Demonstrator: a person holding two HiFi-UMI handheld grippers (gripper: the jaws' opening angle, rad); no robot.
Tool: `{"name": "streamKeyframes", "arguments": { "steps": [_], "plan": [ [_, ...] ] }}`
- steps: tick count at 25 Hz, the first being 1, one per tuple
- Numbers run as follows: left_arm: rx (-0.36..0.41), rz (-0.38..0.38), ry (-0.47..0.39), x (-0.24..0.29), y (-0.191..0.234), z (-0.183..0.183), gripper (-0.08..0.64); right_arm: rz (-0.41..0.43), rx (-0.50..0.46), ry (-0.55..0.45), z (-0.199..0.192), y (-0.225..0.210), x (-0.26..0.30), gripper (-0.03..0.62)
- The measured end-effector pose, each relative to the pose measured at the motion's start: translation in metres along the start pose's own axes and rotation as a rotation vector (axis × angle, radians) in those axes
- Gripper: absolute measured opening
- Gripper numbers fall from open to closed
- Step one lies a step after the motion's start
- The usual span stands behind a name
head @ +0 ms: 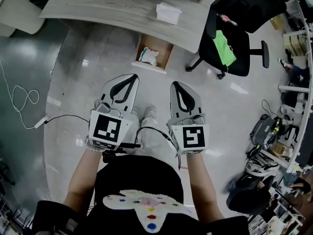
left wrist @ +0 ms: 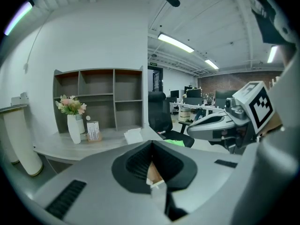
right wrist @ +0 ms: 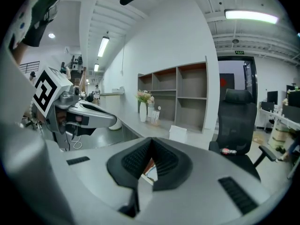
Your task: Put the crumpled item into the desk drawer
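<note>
A crumpled white item (head: pixel 148 56) lies inside the open wooden drawer (head: pixel 165 53) under the grey desk (head: pixel 98 6). Both grippers hang side by side over the floor, short of the drawer, pointing toward it. My left gripper (head: pixel 132 76) is shut with nothing between its jaws. My right gripper (head: pixel 176 84) is likewise shut and empty. In the left gripper view the black pads (left wrist: pixel 140 161) meet at the tip, and a sliver of the drawer (left wrist: pixel 153 174) shows below them. In the right gripper view the pads (right wrist: pixel 166 161) also touch.
A black office chair (head: pixel 230 48) with a green cloth on its seat stands right of the drawer. On the desk are a white paper stack (head: pixel 168 12), a vase of flowers (left wrist: pixel 72 121) and a shelf unit (left wrist: pixel 98 97). A white cable (head: pixel 24 99) lies at left, bags (head: pixel 264 131) at right.
</note>
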State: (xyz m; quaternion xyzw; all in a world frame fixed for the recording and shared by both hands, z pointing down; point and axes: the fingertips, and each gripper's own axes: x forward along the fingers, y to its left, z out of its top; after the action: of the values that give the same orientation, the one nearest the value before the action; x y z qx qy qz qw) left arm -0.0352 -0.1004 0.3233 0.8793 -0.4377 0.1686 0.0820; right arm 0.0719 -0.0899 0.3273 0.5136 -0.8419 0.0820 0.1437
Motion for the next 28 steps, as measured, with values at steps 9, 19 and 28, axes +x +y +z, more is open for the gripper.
{"name": "streamKeyframes", "arguments": {
  "steps": [9,19,28],
  "plan": [
    [0.049,-0.022,-0.043,-0.019,-0.008,0.029,0.012,-0.047,-0.022,-0.026,0.021,-0.009,-0.03,0.005],
    [0.075,0.007,-0.091,-0.034,0.005,0.052,0.012,-0.062,-0.021,-0.075,0.045,-0.009,-0.035,0.005],
    [0.108,0.014,-0.157,-0.04,0.006,0.076,0.012,-0.022,-0.071,-0.114,0.066,0.0,-0.03,0.005]
  ]
}}
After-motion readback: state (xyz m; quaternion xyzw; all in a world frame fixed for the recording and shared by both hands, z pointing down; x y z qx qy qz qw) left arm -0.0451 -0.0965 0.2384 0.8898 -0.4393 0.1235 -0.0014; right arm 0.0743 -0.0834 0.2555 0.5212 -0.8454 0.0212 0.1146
